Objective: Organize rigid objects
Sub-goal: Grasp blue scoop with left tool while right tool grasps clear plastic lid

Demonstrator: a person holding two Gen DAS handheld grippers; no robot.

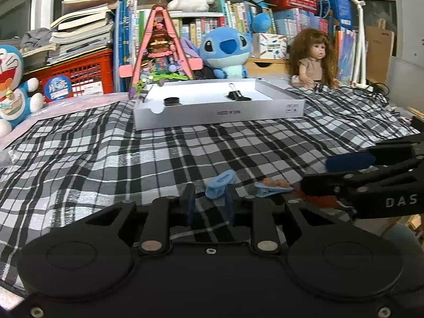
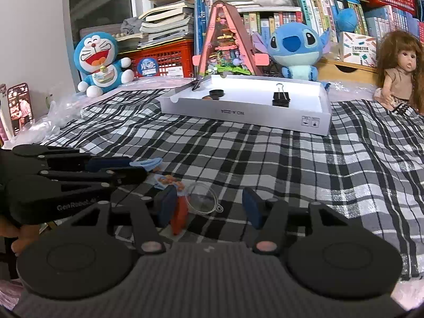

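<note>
Pinched at the tips of the narrow left fingers (image 1: 190, 204): a pale blue clip (image 1: 220, 182). Long axis roughly in line with the fingers, slanting a little to their right, free end jutting past the tips and pointing away over the plaid cloth (image 1: 106, 153). From the right wrist view, the same clip poking out sideways from between the two dark fingers, end toward the right.

Just right of the left fingertips, flat on the cloth: a second blue clip (image 1: 273, 185) topped with small orange figures, long axis across the view. In the right wrist view, just ahead of the right fingers' left tip.

Right fingers (image 2: 167, 206) about half spread, gripping nothing. Between them, low on the cloth: a red piece (image 2: 180, 217) hard against the left pad, standing roughly upright, and beside it a clear round shell (image 2: 204, 201) with a small loop at its rim, apart from the right pad.

Well ahead of both pairs of fingers: a shallow white box (image 1: 217, 111) lying broadside, holding a black binder clip (image 1: 234, 94) with handles up and a small black round piece (image 1: 172, 101). Behind the box, a row of plush toys, a doll (image 1: 312, 58) and stacked books.
</note>
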